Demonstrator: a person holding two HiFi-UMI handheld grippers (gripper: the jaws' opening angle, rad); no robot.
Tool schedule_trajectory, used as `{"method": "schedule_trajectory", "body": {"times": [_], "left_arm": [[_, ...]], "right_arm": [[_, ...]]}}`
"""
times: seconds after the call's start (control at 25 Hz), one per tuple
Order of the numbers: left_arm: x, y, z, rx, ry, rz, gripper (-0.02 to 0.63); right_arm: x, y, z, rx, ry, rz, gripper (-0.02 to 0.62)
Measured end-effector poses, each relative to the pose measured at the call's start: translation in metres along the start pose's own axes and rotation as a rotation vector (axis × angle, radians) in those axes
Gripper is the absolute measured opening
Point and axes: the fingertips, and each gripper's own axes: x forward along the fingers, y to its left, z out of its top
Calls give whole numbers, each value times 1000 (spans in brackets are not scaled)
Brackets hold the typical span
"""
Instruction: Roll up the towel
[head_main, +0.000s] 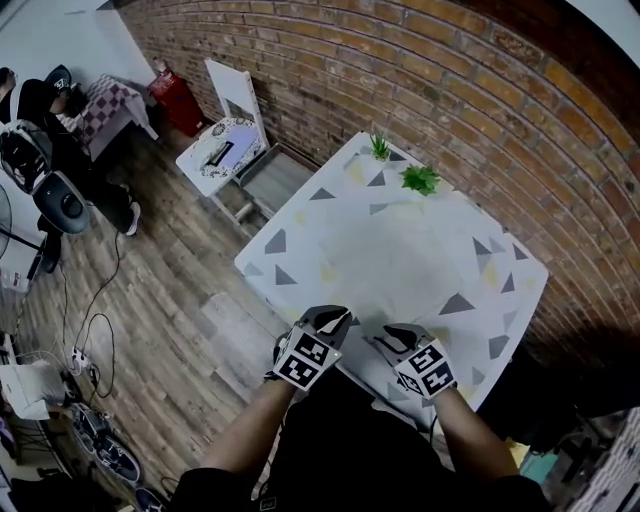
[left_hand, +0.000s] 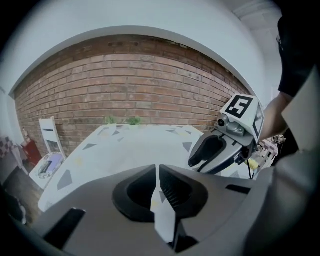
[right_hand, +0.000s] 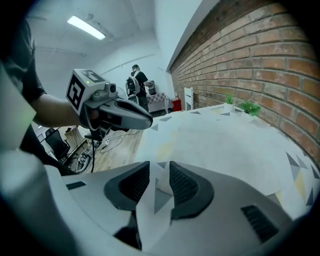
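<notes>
Your left tool (head_main: 333, 318) is closed: its jaws sit together with only a sliver of a gap at the tips, and nothing is caught in them. Your right tool (head_main: 387, 338) has its jaws standing apart. The patterned tabletop (head_main: 290, 250) shows through the gap, and the pads press on nothing. Both tools point downward over the near edge of the tabletop, side by side and close together, with your left one just outside the edge.

The towel (head_main: 400, 262) lies spread flat in the middle of the tabletop as a pale, plain sheet against the white surface with its grey and yellow triangles. It lies ahead of both tools and neither grips it. It is not yet rolled at all.

Two small green plants (head_main: 420, 178) stand at the far edge, beside the brick wall (head_main: 450, 90).
</notes>
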Motion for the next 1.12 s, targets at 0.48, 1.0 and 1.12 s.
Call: {"method": "schedule_trajectory", "body": {"times": [0.48,1.0,1.12], "left_arm": [[17,-4,-40,-32,99,-56,25],[21,-23,-43,4,128,-109,60],[26,-33,-42,68,155,-146,121]], "right_arm": [[48,4,-50,-70,201,-7,153],[46,-1,-53,-61,170,-46,59],[38,2,-44,-40,153,-33,15]]}}
